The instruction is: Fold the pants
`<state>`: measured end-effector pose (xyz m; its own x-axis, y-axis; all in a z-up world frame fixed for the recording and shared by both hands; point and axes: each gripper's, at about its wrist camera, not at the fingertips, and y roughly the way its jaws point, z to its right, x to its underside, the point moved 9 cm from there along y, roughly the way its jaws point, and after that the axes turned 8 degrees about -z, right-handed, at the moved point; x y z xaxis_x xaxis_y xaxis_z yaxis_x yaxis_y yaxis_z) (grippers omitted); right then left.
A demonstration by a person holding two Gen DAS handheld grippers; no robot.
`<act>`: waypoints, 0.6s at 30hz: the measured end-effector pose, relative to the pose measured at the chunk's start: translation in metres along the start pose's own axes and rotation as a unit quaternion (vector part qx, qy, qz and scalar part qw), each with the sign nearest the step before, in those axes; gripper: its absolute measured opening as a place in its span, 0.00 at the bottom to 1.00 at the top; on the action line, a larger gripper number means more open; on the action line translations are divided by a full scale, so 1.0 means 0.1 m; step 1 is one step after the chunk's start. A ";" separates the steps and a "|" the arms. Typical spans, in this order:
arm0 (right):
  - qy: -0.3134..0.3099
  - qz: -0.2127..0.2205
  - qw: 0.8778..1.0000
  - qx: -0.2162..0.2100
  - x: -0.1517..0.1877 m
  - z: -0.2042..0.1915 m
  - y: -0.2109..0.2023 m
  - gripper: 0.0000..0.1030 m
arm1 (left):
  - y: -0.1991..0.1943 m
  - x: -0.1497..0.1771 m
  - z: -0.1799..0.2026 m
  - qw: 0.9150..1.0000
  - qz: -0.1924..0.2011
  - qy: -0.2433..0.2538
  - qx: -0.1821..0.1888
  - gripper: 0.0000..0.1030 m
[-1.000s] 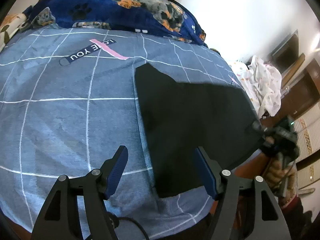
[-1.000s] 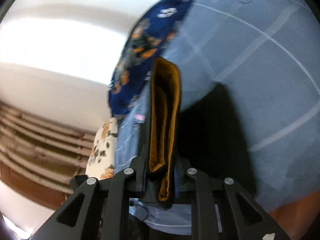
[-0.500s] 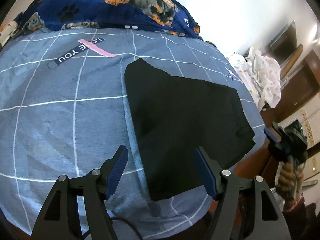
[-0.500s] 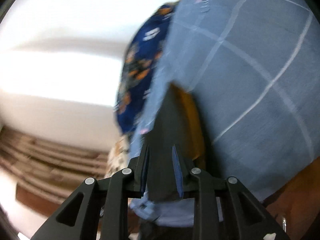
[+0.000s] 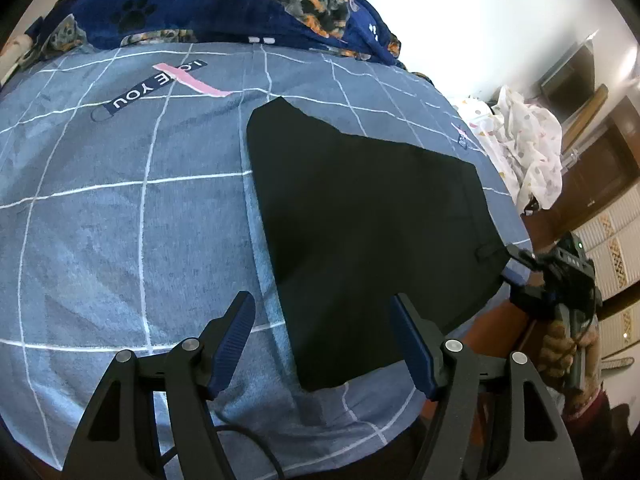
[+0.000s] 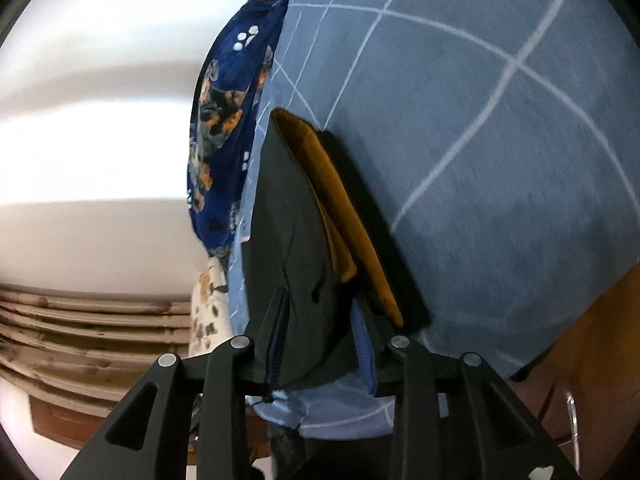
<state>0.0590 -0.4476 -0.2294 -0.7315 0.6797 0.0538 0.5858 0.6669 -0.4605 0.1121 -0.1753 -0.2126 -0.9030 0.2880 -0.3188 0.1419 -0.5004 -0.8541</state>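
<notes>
black pants lying folded on the checked bed

the pants (image 5: 360,216) are lying flat on the blue bedsheet (image 5: 132,220) with its thin white grid, near the sheet's right edge. their long axis is running from the near edge of the sheet toward the dog-print blanket (image 5: 224,4), with a stepped corner pointing at the blanket.

the left gripper (image 5: 322,344) is hovering over the near end of the pants, its ribbed blue pads standing wide apart and holding nothing. in this view the right gripper (image 5: 516,268) is sitting at the pants' right edge.

the right wrist view is showing what the left cannot: a mustard lining (image 6: 340,216) inside the folded layers. there the right gripper (image 6: 320,340) is opening its jaws, with dark cloth between them; the grip cannot be told.
</notes>
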 end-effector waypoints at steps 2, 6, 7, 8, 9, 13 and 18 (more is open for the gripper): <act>0.011 -0.003 1.000 0.001 -0.04 0.02 0.06 0.14 | 0.00 0.01 -0.01 1.000 0.001 0.004 -0.005 0.68; -0.012 0.002 1.000 -0.009 -0.01 -0.19 0.08 0.11 | -0.05 -0.01 -0.02 1.000 0.006 0.002 -0.007 0.68; -0.020 0.005 0.999 -0.024 0.03 -0.31 0.03 0.11 | -0.08 -0.03 -0.03 1.000 0.010 -0.002 -0.004 0.68; -0.037 0.007 0.999 -0.039 0.10 -0.45 -0.05 0.11 | -0.09 -0.03 -0.03 1.000 0.012 -0.004 -0.002 0.68; -0.053 0.010 0.998 -0.044 0.18 -0.57 -0.13 0.11 | -0.10 -0.04 -0.03 1.000 0.013 -0.006 0.000 0.68; -0.025 -0.004 0.999 -0.024 0.34 -0.31 -0.15 0.10 | -0.02 -0.03 0.01 1.000 0.003 -0.001 0.003 0.68; 0.064 -0.016 0.997 -0.027 0.31 0.35 0.05 0.07 | 0.10 0.05 0.08 1.000 -0.017 0.022 -0.013 0.68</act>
<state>0.0265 -0.4338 -0.2611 -0.7021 0.6884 0.1819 0.5826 0.7023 -0.4092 0.1059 -0.1857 -0.2197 -0.8889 0.3397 -0.3074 0.1234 -0.4686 -0.8748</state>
